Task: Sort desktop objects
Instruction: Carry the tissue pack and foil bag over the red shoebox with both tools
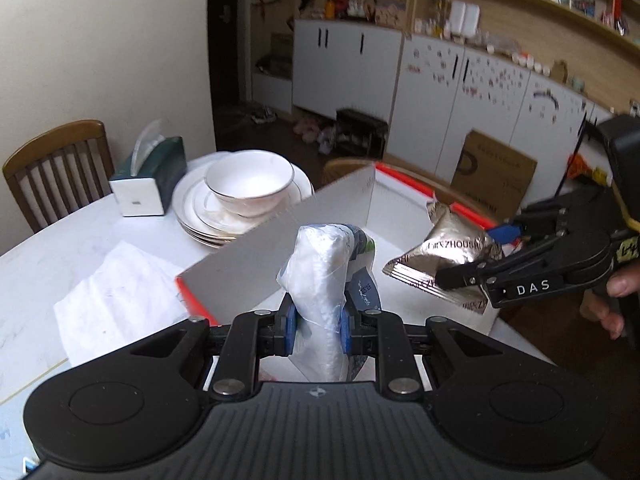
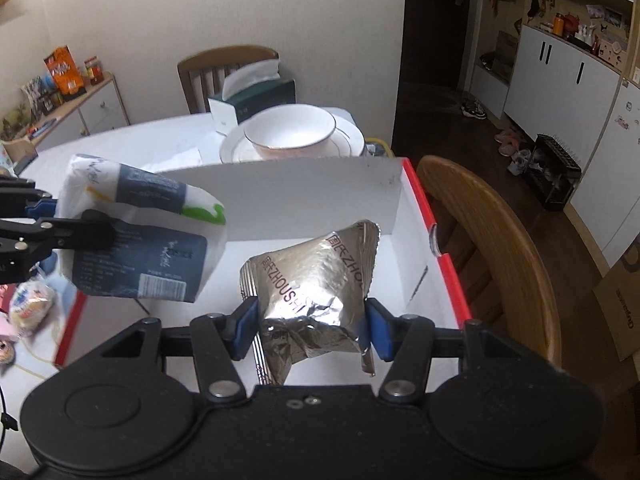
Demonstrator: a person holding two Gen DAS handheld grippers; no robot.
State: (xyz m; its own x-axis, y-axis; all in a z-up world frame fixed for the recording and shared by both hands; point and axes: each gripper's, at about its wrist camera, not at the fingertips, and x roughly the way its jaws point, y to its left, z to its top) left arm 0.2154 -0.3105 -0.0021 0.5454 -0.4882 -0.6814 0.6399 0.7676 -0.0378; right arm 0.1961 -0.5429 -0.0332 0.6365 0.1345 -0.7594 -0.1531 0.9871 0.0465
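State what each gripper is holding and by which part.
Left gripper: white and dark blue plastic tissue pack, pinched near its lower end. Right gripper: crinkled silver foil pouch, gripped across its lower part.

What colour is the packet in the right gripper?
Shiny silver foil with dark red lettering; the packet shows best in the right wrist view, clamped in the right gripper.

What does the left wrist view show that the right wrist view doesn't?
Only the left wrist view shows the crumpled paper on the table and a hand behind the right gripper. Only the right wrist view shows the side cabinet with snacks and a wrapped bun. Both show the red-edged box, silver foil packet, tissue pack in the left gripper, bowl and tissue box.
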